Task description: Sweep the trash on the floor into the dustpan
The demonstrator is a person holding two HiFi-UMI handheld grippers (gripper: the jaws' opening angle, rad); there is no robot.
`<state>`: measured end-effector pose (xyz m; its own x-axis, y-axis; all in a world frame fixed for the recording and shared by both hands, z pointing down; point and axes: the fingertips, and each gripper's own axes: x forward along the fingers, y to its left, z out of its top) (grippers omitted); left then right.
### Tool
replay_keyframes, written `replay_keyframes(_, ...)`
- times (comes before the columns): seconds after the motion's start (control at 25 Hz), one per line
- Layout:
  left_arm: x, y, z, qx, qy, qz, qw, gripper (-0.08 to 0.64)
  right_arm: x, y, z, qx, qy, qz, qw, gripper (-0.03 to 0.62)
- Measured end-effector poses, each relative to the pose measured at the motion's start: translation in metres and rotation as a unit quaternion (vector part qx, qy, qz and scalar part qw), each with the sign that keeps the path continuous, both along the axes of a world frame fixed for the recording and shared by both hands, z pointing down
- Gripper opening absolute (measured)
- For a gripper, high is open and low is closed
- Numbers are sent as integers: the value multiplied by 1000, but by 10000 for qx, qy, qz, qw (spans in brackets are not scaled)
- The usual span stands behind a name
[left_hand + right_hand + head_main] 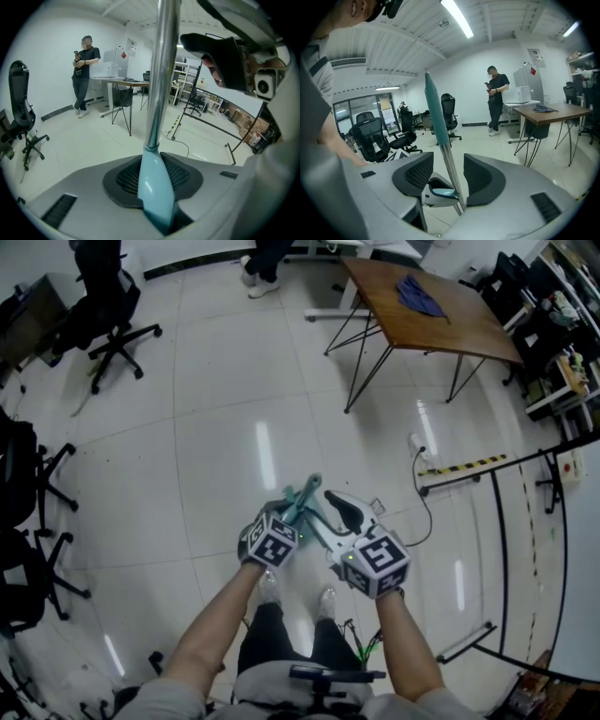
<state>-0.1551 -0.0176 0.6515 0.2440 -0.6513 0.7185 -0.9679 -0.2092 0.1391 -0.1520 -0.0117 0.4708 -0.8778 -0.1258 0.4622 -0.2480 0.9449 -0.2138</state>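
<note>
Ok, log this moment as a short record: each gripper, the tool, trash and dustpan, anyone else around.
left gripper: shut on teal handle
right gripper: open, metal pole passing between its jaws
trash, dustpan: neither made out on the floor
bystander: person standing near the wooden table
task stage: sweeping not visibly under way

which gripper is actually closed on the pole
The left gripper: its fingers are shut on the teal end of the pole. The right gripper has its fingers apart, with a metal shaft passing between them.
</note>
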Motion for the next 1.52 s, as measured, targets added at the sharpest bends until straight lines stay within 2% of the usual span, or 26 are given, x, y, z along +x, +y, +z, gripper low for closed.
replay_keyframes(0.12, 0, 2, -20, -2, -22, 277, 9996, 114, -10, 1, -20, 171, -146, -11, 9997, 189)
replay_keyframes(0.24, 0, 4, -48, 79, -100, 456, 9989, 114, -19, -1, -45, 437, -477, -137, 9978, 189)
replay_keyframes(0.48, 13, 12, -114, 293, -263, 720, 9966, 114, -21, 6, -104, 708, -1181, -635, 9884, 189)
replay_keyframes(0.52, 13, 15, -123, 346, -303, 719, 9963, 114, -21, 10, -114, 820, -1288, -744, 9855, 175)
replay_keyframes(0.6, 16, 23, -138, 388, -386, 692, 9961, 114, -19, 21, -131, 1139, -1454, -950, 9782, 92)
replay_keyframes(0.8, 19, 28, -161, 568, -549, 571, 9952, 114, -8, 32, -155, 1476, -1635, -1181, 9683, 78)
replay_keyframes(1.04, 26, 25, -154, 552, -679, 491, 9950, 114, 2, 21, -150, 1383, -1636, -1062, 9710, 80)
replay_keyframes(1.32, 36, 28, -141, 372, -830, 678, 9935, 114, 13, 9, -135, 1188, -1461, -875, 9782, 83)
replay_keyframes(1.44, 32, 34, -142, 326, -853, 631, 9938, 114, 19, -7, -133, 1029, -1451, -519, 9827, 81)
replay_keyframes(1.52, 24, 40, -144, 359, -673, 437, 9961, 114, 30, -23, -133, 839, -1500, -297, 9847, 78)
